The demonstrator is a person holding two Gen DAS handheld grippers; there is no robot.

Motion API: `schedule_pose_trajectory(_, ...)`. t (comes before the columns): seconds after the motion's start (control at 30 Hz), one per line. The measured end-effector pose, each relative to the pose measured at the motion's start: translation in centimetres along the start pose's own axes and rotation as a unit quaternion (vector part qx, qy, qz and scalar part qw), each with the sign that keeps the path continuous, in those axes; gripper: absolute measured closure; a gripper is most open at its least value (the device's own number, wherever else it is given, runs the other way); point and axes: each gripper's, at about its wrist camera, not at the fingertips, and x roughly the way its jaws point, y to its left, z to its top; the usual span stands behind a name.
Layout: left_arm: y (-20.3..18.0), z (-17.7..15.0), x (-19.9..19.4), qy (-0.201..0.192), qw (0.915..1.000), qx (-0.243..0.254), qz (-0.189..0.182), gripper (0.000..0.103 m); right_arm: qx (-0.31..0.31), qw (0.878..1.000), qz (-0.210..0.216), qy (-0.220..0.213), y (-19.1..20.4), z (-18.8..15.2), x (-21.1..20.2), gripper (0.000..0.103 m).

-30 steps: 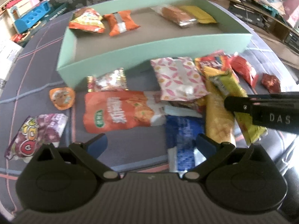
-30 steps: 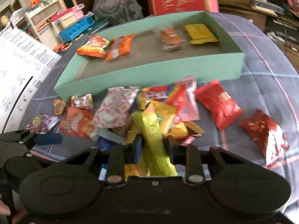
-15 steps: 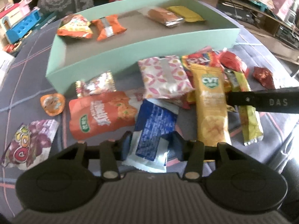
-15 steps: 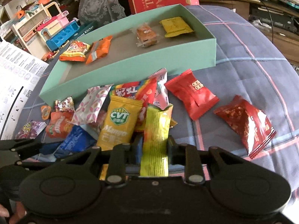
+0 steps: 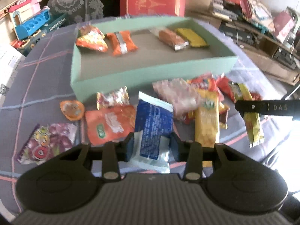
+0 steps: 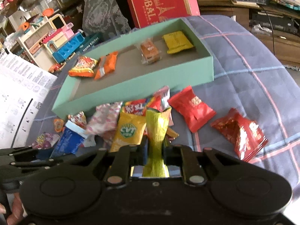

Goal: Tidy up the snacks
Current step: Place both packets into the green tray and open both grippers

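Observation:
My left gripper point(image 5: 152, 147) is shut on a blue snack packet point(image 5: 152, 125) and holds it above the pile. My right gripper point(image 6: 154, 151) is shut on a yellow-green snack bar point(image 6: 157, 133), lifted off the cloth; it also shows in the left wrist view point(image 5: 251, 120). The mint green box point(image 5: 150, 75) lies ahead and holds several snacks: an orange chip bag point(image 5: 91, 40), an orange packet point(image 5: 122, 42), a clear-wrapped cake point(image 5: 171, 38) and a yellow packet point(image 5: 191, 37). The box also shows in the right wrist view point(image 6: 142, 86).
Loose snacks lie on the plaid cloth before the box: a yellow mango bar point(image 6: 131, 131), a pink patterned packet point(image 6: 105, 120), an orange bag point(image 5: 110, 125), a purple packet point(image 5: 48, 142), two red packets point(image 6: 191, 108) point(image 6: 240, 135). A red carton point(image 6: 159, 1) and toys stand behind.
My left gripper closed on the blue packet and lifted it. My right gripper rose with the yellow-green bar, and both views moved back from the pile.

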Motion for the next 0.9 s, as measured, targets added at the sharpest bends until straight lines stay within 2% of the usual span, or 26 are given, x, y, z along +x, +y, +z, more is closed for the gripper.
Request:
schedule_pose_trajectory(0.23, 2.5, 4.4, -1.7, -0.054, 0.9981, -0.019, 0.022, 0.064, -0.003, 1.000, 0.013, -0.024, 0.3, 3.8, -0.8, 0.089)
schedule_pose_trajectory(0.47, 6.1, 10.7, 0.2, -0.074, 0.9943, -0.053, 0.056, 0.064, 0.004, 0.999, 0.011, -0.050, 0.1, 10.2, 0.5, 0.089)
schedule_pose_trajectory(0.7, 7.9, 14.7, 3.4, -0.067, 0.9930, -0.068, 0.070, 0.064, 0.019, 0.998, 0.008, -0.051, -0.3, 15.4, 4.1, 0.089)
schedule_pose_trajectory(0.9, 7.6, 15.5, 6.8, -0.041, 0.9949, -0.067, 0.064, 0.064, 0.034, 0.999, 0.007, -0.032, -0.3, 16.7, 7.9, 0.088)
